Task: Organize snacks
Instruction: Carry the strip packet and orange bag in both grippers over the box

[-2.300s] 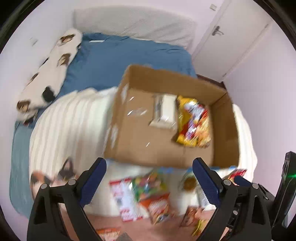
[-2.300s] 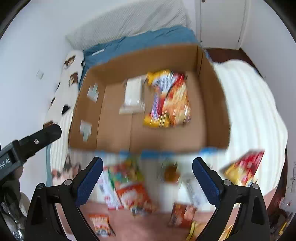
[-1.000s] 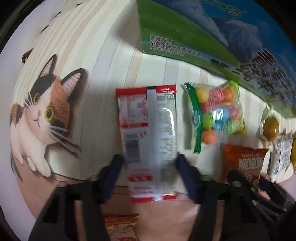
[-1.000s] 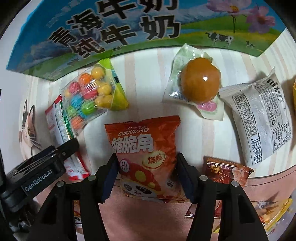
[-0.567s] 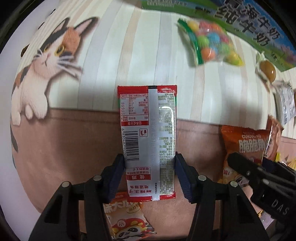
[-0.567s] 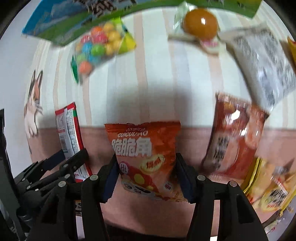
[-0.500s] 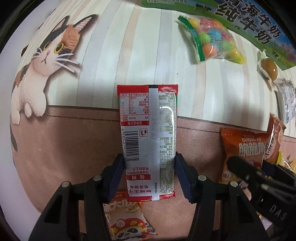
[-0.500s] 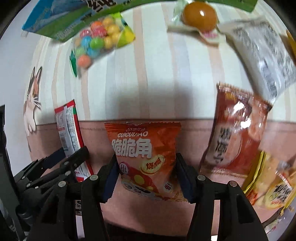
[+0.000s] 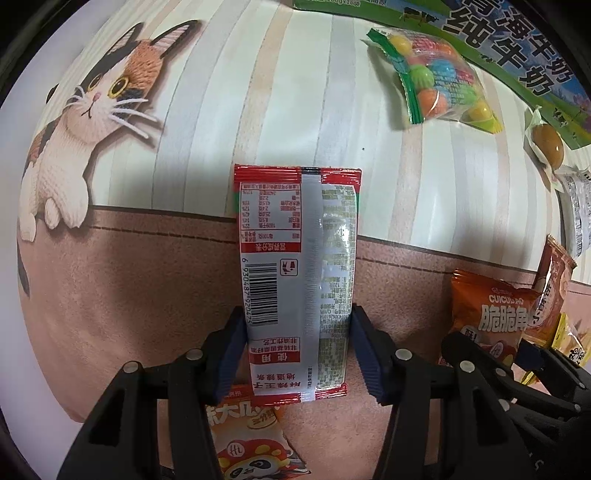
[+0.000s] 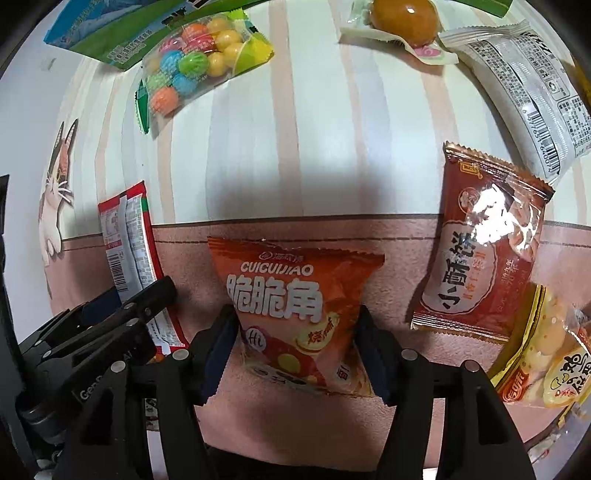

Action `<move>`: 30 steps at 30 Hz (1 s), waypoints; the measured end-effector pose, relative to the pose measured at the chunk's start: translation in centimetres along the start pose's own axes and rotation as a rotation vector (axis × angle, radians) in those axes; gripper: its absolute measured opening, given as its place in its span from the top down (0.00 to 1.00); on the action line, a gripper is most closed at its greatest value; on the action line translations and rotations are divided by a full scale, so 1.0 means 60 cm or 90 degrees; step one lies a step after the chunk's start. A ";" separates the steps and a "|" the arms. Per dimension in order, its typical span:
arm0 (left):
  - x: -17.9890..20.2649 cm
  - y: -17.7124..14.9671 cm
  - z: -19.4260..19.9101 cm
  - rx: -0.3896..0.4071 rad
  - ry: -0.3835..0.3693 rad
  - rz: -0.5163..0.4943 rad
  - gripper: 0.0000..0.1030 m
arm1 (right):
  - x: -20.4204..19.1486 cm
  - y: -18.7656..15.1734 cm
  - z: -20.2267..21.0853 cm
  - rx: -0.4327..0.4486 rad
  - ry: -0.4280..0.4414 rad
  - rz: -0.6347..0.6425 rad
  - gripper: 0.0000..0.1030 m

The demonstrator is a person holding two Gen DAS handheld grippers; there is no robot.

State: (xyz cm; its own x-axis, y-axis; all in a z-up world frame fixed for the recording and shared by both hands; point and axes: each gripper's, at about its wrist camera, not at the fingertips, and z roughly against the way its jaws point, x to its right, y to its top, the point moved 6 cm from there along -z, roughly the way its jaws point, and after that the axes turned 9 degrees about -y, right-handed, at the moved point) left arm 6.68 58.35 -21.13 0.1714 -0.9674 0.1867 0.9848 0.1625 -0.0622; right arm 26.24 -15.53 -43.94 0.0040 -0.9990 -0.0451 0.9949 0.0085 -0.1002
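My left gripper [image 9: 295,345] is shut on a red and white snack packet [image 9: 295,266], back side up with a barcode, held above the blanket. My right gripper [image 10: 295,347] is shut on an orange Cuicuijiao chip bag [image 10: 295,302] and holds it off the blanket too. The right wrist view shows the left gripper [image 10: 110,325] with its packet [image 10: 125,236] at the left. The left wrist view shows the chip bag [image 9: 491,314] at the right. The printed side of the milk box [image 9: 517,40] runs along the top.
On the striped cat blanket [image 9: 221,92] lie a bag of coloured candy balls [image 10: 199,55], a wrapped orange egg [image 10: 402,18], a white packet [image 10: 528,92], a brown-red biscuit packet [image 10: 476,251] and a yellow packet [image 10: 546,354]. An orange panda packet [image 9: 251,443] lies under my left gripper.
Both grippers closed on their packets about a second ago and have lifted them back off the blanket. In the last half second the view has barely shifted.
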 end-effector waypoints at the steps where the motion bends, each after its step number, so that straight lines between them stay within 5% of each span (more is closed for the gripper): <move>1: 0.001 -0.003 0.004 0.003 0.000 0.000 0.49 | -0.006 0.000 -0.004 0.003 -0.001 -0.002 0.37; 16: 0.018 -0.031 0.065 0.044 -0.012 -0.012 0.55 | -0.006 -0.028 0.048 0.059 0.011 0.024 0.51; 30: 0.058 -0.008 0.208 0.139 -0.076 -0.040 0.55 | 0.002 -0.014 0.201 0.136 0.098 0.024 0.52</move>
State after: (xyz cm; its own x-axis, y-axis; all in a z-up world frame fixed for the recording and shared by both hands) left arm 7.16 57.32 -8.19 0.0995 -0.9491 0.2989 0.9745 0.1537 0.1637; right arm 26.63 -16.17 -31.85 0.0430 -0.9795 -0.1966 0.9931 0.0204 0.1157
